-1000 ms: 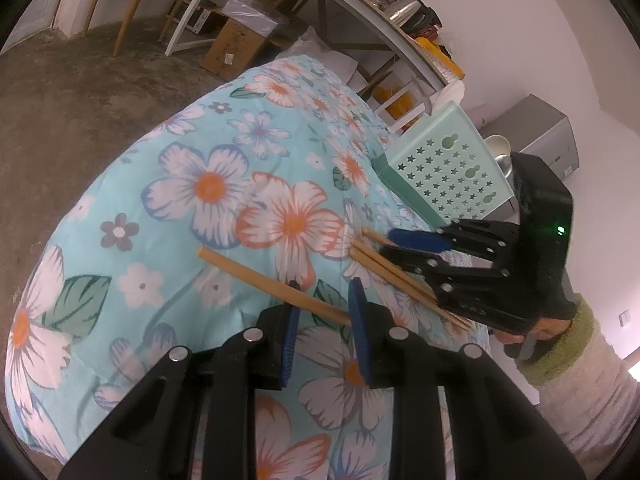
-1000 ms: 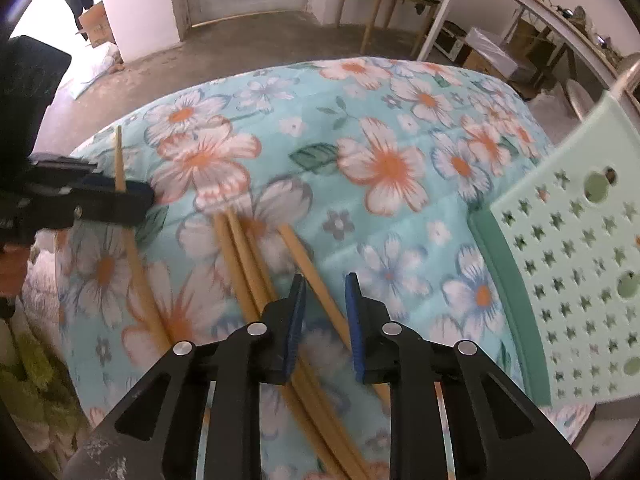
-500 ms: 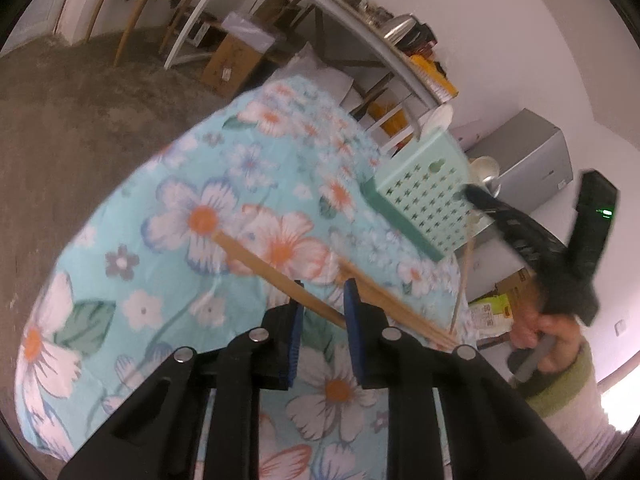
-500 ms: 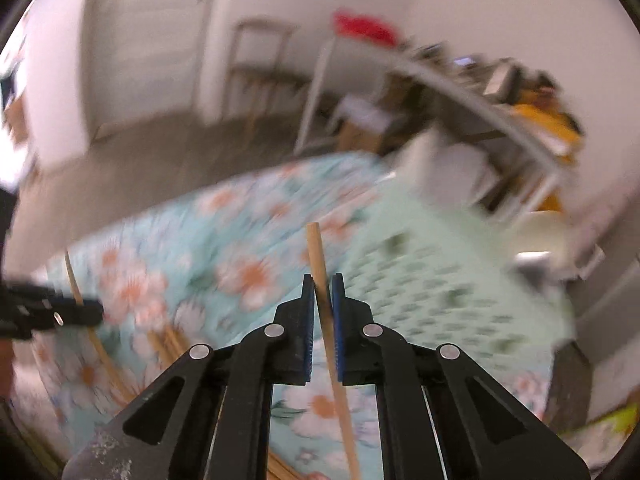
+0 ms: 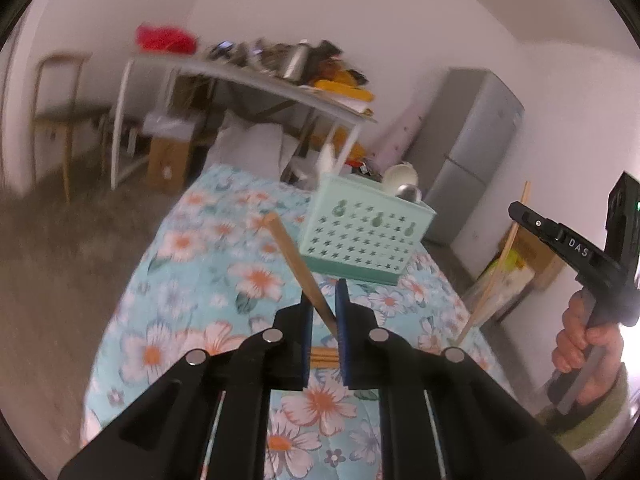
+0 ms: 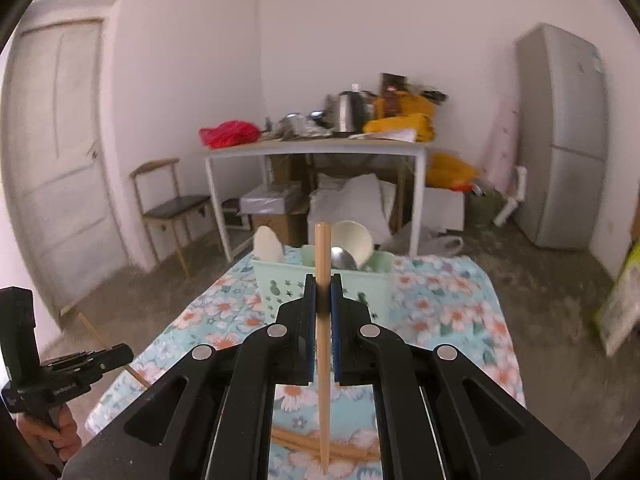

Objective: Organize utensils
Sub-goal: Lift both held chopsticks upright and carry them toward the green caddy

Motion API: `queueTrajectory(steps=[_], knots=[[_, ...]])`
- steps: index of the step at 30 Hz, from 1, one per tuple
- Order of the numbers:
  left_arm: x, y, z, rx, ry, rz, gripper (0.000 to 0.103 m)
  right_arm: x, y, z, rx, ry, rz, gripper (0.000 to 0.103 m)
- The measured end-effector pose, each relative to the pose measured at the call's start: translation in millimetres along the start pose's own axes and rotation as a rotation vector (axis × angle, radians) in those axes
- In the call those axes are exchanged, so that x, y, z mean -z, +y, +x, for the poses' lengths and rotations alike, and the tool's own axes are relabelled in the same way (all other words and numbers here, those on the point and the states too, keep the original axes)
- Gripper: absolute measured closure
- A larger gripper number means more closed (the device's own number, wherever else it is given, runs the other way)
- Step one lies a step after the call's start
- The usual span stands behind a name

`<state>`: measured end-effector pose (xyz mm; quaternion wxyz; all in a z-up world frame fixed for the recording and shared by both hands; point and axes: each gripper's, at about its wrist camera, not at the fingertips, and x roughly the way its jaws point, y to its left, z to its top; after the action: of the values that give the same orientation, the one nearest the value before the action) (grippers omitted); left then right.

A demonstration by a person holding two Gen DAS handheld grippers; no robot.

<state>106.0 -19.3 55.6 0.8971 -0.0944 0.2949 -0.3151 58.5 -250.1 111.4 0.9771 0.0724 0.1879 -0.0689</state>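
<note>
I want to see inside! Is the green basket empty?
Not empty. The green basket holds a metal spoon and white spoons sticking out.

Spoons (image 6: 344, 258) crowd basket (image 6: 280, 280) (front wall bare)

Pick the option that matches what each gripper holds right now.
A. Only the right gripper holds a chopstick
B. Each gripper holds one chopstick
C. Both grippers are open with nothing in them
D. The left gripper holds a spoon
B: the left gripper is shut on a tilted chopstick, and the right gripper is shut on an upright chopstick, in front of the green basket.
</note>
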Motion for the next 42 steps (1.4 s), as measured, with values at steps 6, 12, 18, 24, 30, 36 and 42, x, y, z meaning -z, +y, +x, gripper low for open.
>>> queueTrajectory(steps=[6,12,18,24,30,36,42], knots=[[-25.3,-31.9,11.1,-0.015,0.052,0.136,0.095,10.0,-9.0,-17.6,0.001,-0.011,0.094,0.098],[-49.2,-45.2,21.7,-0.033,0.071,0.189,0.097,6.9,-14.7,-24.1,-0.010,-0.013,0.120,0.098],[-66.8,-52.2,27.4,-0.046,0.060,0.205,0.097,8.1,-14.9,-34.5,-0.027,-0.026,0.137,0.098],[-72.7,-56.4,25.4,-0.059,0.045,0.220,0.097,3.9,-14.2,-40.6,-0.057,-0.037,0.158,0.098],[-76.1,-55.3,22.0,-0.067,0.034,0.221,0.097,-0.7,-9.8,-43.2,-0.079,-0.045,0.158,0.098],[-80.2,-54.5,18.8,-0.077,0.017,0.228,0.097,-4.0,-5.1,-42.9,-0.092,-0.051,0.149,0.098],[-84.2,-54.4,18.3,-0.086,0.004,0.233,0.097,-7.3,-3.2,-43.1,-0.100,-0.061,0.147,0.098]])
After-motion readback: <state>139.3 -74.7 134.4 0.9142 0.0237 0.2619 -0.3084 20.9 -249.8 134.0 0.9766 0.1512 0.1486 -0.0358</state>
